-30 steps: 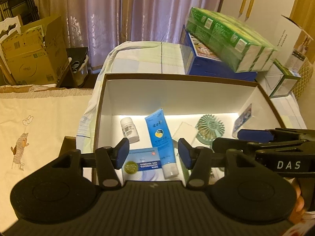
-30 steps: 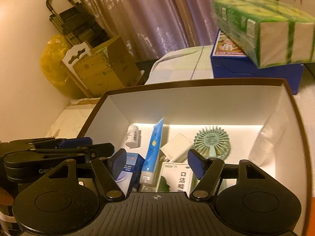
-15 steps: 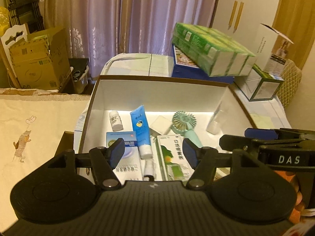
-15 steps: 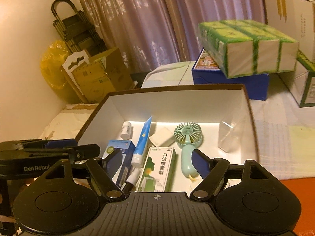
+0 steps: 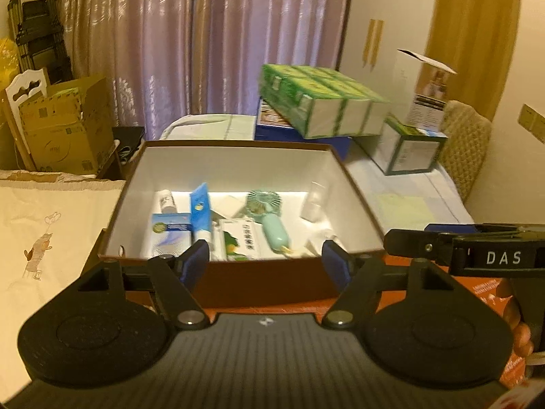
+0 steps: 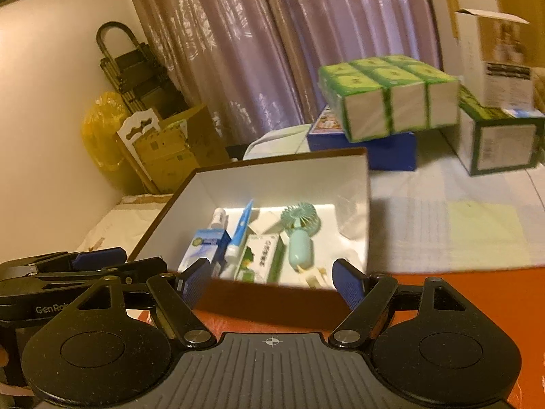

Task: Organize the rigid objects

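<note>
A brown box with a white inside holds a white bottle, a blue tube, a blue-white carton, a green-white carton and a mint hand fan. My left gripper hangs in front of the box's near wall. Its jaws are opening and nothing is between them. My right gripper is open and empty, also before the near wall. The two grippers are side by side; the left one shows in the right wrist view.
Behind the box a green tissue pack lies on a blue box. A green-edged box and a tall white carton stand at the right. A cardboard box and a cream cloth are at the left.
Both grippers have drawn back and upward from over the box to in front of its near wall. Both pairs of jaws have widened. The things in the box have not moved.
</note>
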`<state>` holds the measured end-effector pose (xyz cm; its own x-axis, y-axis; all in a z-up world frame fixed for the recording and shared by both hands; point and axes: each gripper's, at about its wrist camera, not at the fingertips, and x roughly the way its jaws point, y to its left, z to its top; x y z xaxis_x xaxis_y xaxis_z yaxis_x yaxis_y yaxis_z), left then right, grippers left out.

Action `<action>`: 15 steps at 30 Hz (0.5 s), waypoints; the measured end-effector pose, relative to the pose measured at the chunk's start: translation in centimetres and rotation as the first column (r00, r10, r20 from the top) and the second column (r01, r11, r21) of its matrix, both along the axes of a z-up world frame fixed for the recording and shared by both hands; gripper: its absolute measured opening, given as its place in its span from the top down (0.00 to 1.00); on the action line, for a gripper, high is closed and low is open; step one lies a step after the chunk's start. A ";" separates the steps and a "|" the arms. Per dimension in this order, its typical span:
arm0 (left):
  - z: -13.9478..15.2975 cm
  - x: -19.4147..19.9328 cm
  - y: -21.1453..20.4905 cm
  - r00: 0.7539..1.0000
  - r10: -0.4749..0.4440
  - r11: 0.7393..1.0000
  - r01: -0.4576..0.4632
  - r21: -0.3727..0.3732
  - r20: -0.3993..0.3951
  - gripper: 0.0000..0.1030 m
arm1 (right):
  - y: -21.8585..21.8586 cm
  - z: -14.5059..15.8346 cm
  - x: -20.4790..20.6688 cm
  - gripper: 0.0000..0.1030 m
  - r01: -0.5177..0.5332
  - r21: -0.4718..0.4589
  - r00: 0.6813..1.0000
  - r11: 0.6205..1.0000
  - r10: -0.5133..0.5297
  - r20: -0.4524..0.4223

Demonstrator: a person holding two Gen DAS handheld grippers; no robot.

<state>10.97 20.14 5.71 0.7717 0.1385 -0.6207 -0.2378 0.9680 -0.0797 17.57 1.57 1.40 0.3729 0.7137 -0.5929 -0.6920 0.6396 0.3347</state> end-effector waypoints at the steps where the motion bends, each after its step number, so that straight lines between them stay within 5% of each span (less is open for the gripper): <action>1: 0.1 -0.5 -0.8 1.000 -0.003 1.000 0.003 0.010 0.002 0.31 | -0.9 0.1 -0.3 0.27 0.005 0.003 1.000 1.000 -0.005 -0.005; 9: 0.8 -4.4 -7.3 0.998 -0.046 0.995 0.042 0.087 0.047 0.20 | -8.1 0.2 -3.1 0.26 0.055 -0.017 0.998 0.998 -0.055 0.000; 15: 0.7 -6.8 -11.1 0.996 -0.084 0.995 0.082 0.057 0.029 0.20 | -13.5 -0.4 -5.5 0.26 0.113 -0.056 0.994 0.992 -0.114 -0.001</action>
<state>4.21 9.03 6.38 0.8008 0.1066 -0.5894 -0.1544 0.9875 -0.0312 12.07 -11.91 1.02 0.4474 0.6325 -0.6323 -0.6126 0.7318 0.2986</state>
